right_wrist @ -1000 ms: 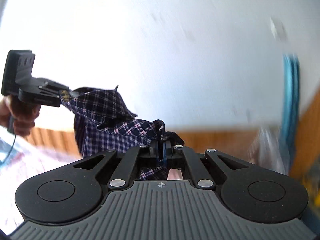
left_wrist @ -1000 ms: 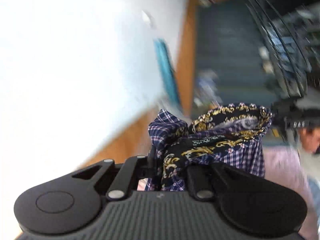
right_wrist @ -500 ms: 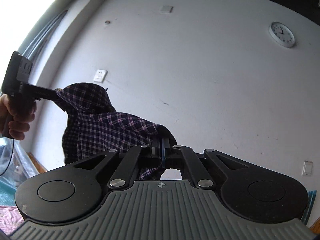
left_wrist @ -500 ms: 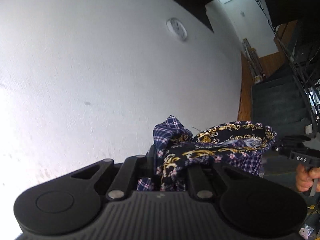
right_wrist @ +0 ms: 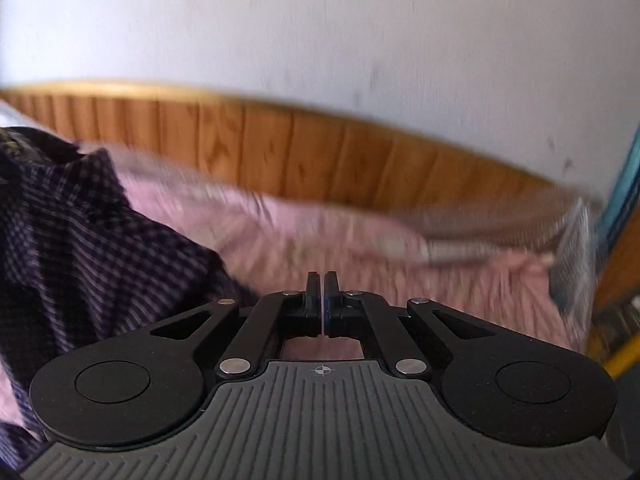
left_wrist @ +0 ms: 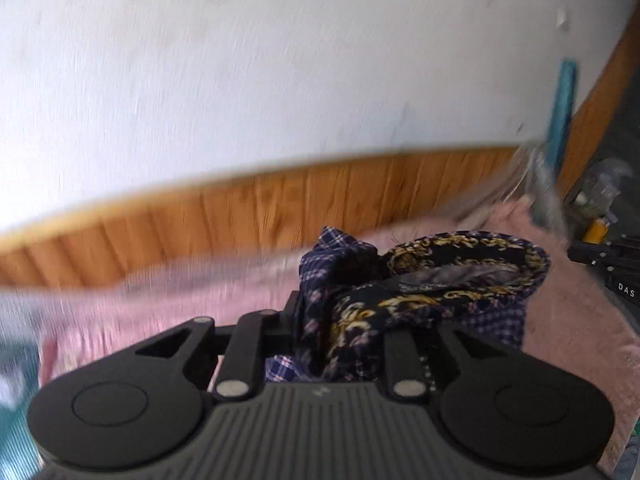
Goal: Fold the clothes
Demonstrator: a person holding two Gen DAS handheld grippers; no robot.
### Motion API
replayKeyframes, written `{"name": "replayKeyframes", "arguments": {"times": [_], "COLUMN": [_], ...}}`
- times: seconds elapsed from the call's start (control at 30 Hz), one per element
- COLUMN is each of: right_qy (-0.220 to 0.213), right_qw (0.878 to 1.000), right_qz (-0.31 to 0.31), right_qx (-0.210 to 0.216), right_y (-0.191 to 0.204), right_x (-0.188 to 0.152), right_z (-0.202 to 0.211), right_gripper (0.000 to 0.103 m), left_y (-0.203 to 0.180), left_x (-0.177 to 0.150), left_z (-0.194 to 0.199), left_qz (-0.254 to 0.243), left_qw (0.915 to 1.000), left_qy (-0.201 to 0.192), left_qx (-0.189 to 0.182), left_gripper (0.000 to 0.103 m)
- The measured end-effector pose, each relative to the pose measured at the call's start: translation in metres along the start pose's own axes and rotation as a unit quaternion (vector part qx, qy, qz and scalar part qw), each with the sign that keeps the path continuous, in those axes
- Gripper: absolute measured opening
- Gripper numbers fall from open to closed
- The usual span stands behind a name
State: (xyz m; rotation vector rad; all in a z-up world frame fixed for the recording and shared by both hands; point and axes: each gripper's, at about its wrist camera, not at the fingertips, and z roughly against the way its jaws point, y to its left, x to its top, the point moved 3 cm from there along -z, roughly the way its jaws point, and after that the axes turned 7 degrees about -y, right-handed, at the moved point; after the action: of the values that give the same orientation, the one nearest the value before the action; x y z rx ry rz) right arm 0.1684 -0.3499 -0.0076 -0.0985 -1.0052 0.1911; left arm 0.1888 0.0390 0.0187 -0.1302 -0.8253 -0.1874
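A dark blue plaid shirt (left_wrist: 492,312) with a black and gold patterned collar lining (left_wrist: 460,248) is bunched in my left gripper (left_wrist: 340,320), which is shut on it above the pink bedspread (left_wrist: 200,300). My right gripper (right_wrist: 322,280) is shut with nothing between its fingers; the shirt (right_wrist: 80,240) hangs to its left, apart from the fingertips. The right gripper's body (left_wrist: 608,264) shows at the right edge of the left wrist view.
A pink bedspread (right_wrist: 360,248) lies below both grippers. A wooden headboard (right_wrist: 280,152) and a white wall (right_wrist: 320,20) stand behind it. A teal strip (left_wrist: 562,100) leans at the right, with clutter (left_wrist: 600,208) on the floor beside the bed.
Both grippers swung down from facing the wall to facing the bed. The right gripper no longer holds the shirt; its fingers are shut and empty. The left still holds the collar.
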Motion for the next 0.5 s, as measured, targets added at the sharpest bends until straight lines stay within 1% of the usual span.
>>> {"name": "replayKeyframes", "arguments": {"times": [0.03, 0.07, 0.1, 0.13, 0.17, 0.2, 0.23, 0.27, 0.3, 0.33, 0.37, 0.4, 0.43, 0.47, 0.5], "right_qy": [0.025, 0.050, 0.058, 0.070, 0.081, 0.087, 0.093, 0.093, 0.091, 0.082, 0.066, 0.046, 0.027, 0.008, -0.013], "right_qw": [1.000, 0.998, 0.997, 0.995, 0.993, 0.991, 0.989, 0.987, 0.985, 0.983, 0.982, 0.979, 0.977, 0.972, 0.966], "right_qz": [-0.006, -0.012, -0.021, -0.015, -0.007, -0.002, 0.003, 0.004, 0.003, 0.003, 0.008, 0.023, 0.039, 0.068, 0.114], "right_qx": [0.011, 0.022, 0.047, 0.065, 0.084, 0.099, 0.115, 0.130, 0.147, 0.163, 0.179, 0.195, 0.210, 0.224, 0.231], "right_y": [0.004, 0.008, 0.011, 0.021, 0.031, 0.038, 0.046, 0.049, 0.049, 0.050, 0.053, 0.058, 0.062, 0.071, 0.083], "right_x": [-0.027, -0.055, -0.076, -0.094, -0.113, -0.120, -0.126, -0.125, -0.121, -0.112, -0.096, -0.081, -0.067, -0.055, -0.046], "right_z": [-0.011, -0.022, -0.025, -0.023, -0.022, -0.023, -0.024, -0.027, -0.033, -0.039, -0.042, -0.041, -0.041, -0.043, -0.046], "right_gripper": [0.001, 0.003, 0.008, 0.014, 0.022, 0.027, 0.028, 0.030, 0.033, 0.037, 0.047, 0.054, 0.057, 0.062, 0.066], "left_y": [0.009, 0.017, 0.026, 0.039, 0.039, 0.039, 0.040, 0.040, 0.040, 0.041, 0.041, 0.041, 0.041, 0.041, 0.041], "left_x": [-0.027, -0.052, -0.078, -0.095, -0.104, -0.106, -0.106, -0.107, -0.108, -0.108, -0.108, -0.108, -0.107, -0.110, -0.112], "left_z": [-0.010, -0.018, -0.025, -0.026, -0.032, -0.031, -0.030, -0.028, -0.027, -0.026, -0.023, -0.021, -0.018, -0.018, -0.019], "left_qz": [0.022, 0.043, 0.064, 0.078, 0.092, 0.099, 0.105, 0.111, 0.117, 0.123, 0.119, 0.114, 0.110, 0.107, 0.106], "left_qw": [0.9996, 0.9985, 0.9968, 0.9955, 0.9941, 0.9933, 0.9925, 0.9917, 0.9907, 0.9897, 0.9900, 0.9904, 0.9907, 0.9909, 0.9910], "left_qy": [0.018, 0.033, 0.048, 0.052, 0.055, 0.056, 0.056, 0.056, 0.056, 0.056, 0.052, 0.046, 0.041, 0.039, 0.038], "left_qx": [0.003, 0.003, 0.004, 0.009, 0.014, 0.020, 0.027, 0.034, 0.040, 0.047, 0.054, 0.062, 0.069, 0.072, 0.072], "left_gripper": [0.021, 0.025, 0.030, 0.031, 0.032, 0.032, 0.032, 0.034, 0.038, 0.041, 0.044, 0.045, 0.046, 0.047, 0.047]}}
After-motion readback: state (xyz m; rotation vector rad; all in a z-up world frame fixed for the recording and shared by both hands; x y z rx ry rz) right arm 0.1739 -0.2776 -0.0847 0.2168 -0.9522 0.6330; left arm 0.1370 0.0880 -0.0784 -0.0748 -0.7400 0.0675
